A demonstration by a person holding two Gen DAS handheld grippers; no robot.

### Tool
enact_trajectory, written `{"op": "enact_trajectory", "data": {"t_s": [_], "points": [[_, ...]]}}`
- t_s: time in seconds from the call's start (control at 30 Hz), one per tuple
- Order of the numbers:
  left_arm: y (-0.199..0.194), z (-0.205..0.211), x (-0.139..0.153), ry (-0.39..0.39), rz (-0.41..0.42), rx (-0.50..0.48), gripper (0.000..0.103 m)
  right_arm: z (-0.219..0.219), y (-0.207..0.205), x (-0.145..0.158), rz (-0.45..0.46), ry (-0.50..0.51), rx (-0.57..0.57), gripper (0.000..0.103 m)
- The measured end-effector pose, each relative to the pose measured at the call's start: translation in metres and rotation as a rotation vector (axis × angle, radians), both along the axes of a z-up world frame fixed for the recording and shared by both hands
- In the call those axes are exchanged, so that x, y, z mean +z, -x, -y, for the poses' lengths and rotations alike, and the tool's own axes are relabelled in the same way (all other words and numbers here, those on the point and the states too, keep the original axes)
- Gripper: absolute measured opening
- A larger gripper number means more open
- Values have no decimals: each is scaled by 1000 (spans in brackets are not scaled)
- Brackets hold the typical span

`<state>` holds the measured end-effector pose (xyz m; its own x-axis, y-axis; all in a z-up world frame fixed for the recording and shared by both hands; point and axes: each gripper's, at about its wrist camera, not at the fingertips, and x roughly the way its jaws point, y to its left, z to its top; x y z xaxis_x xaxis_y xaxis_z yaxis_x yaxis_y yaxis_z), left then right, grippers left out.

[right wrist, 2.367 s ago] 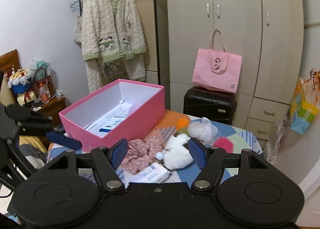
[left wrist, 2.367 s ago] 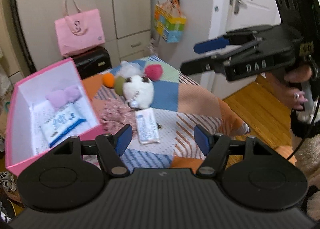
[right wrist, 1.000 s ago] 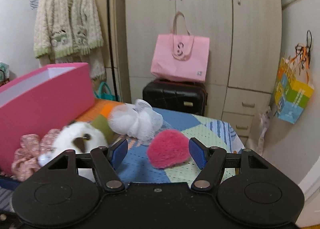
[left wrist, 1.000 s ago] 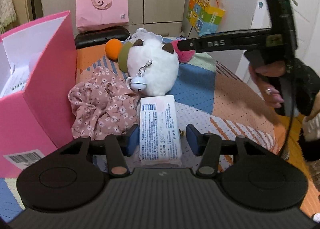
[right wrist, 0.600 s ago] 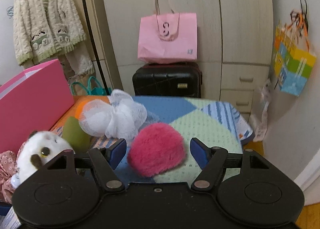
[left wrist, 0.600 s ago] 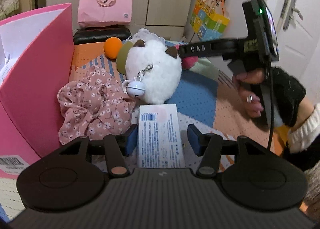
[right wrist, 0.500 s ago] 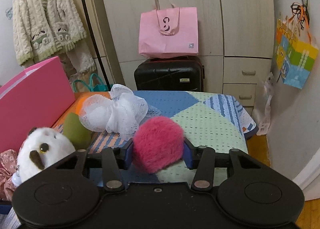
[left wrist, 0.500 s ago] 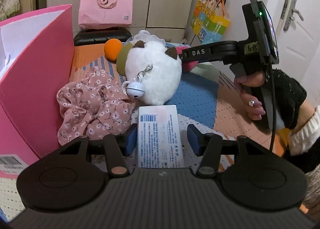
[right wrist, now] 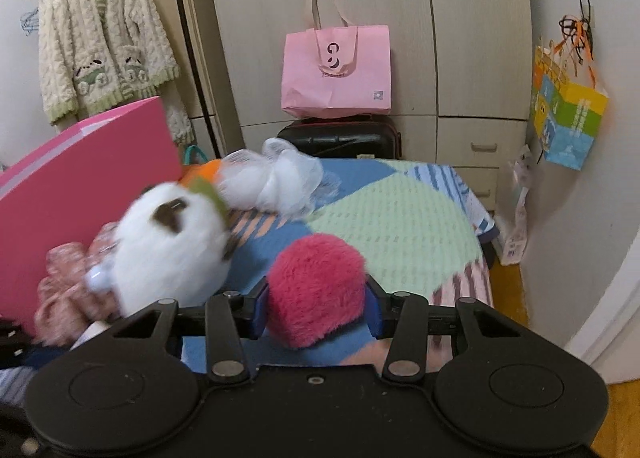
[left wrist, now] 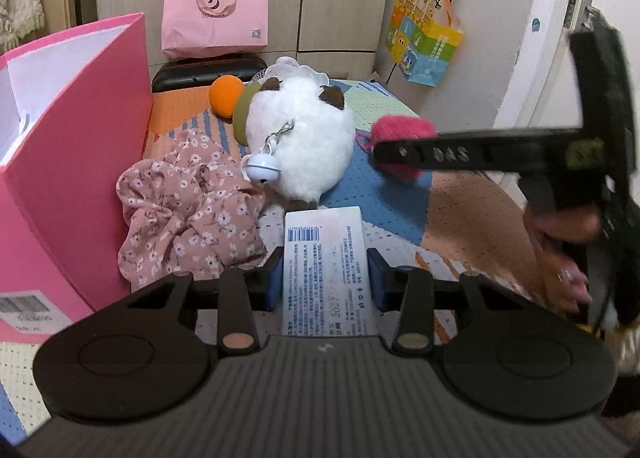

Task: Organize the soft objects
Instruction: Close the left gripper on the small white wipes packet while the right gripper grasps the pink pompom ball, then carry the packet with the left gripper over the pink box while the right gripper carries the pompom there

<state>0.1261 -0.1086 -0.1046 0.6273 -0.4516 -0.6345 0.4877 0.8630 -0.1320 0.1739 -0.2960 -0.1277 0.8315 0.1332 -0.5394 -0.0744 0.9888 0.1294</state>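
The right gripper (right wrist: 316,308) is seen pinching a round, shaggy pink pom-pom (right wrist: 316,290); its blue pads are pressed into the fur on both sides. In the left wrist view the same pom-pom (left wrist: 400,127) is held above the blue patch of the quilt (left wrist: 460,197), at 3 o'clock from the white plush toy (left wrist: 300,141).

The left gripper (left wrist: 326,278) is closed on a flat, rectangular tissue pack (left wrist: 328,270) in glossy printed wrap, a blue pad touching each long edge.

The white plush toy is round and fluffy, with brown ears and a small metal bell (left wrist: 260,169) on a chain. At its 9 o'clock a crumpled floral cloth (left wrist: 188,209) is lying against the smooth wall of the pink box (left wrist: 80,161). At 11 o'clock of the toy a smooth orange ball (left wrist: 226,95) is seen, and behind it a bunched white mesh puff (right wrist: 276,177). The quilt is a woven patchwork of blue, green and orange.
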Motion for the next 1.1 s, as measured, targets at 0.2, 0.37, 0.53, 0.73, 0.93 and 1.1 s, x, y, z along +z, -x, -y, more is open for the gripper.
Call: {"op": "enact_trajectory", "data": {"t_s": [0.2,0.37,0.53,0.73,0.93,1.1], "points": [[5,-9,0,52,-53,-21,40,-18,27,-2,14,39,3,51],[11,-7,8,67,-54,-36,40,-34,36,-5,23,63,24,51],[17,-18,12,63,-59,-32,40,-37,55,-7,15,18,21,51],[25,-34,13,63,-72,-17,40,-36,80,-6,-2,-53,28,51],[27,-58,18,91,-163,-39,40,-43,108,-9,12,-94,0,51],[36,-80,26,92,-191,-61,40,-48,122,-2,9,-119,33,51]]}}
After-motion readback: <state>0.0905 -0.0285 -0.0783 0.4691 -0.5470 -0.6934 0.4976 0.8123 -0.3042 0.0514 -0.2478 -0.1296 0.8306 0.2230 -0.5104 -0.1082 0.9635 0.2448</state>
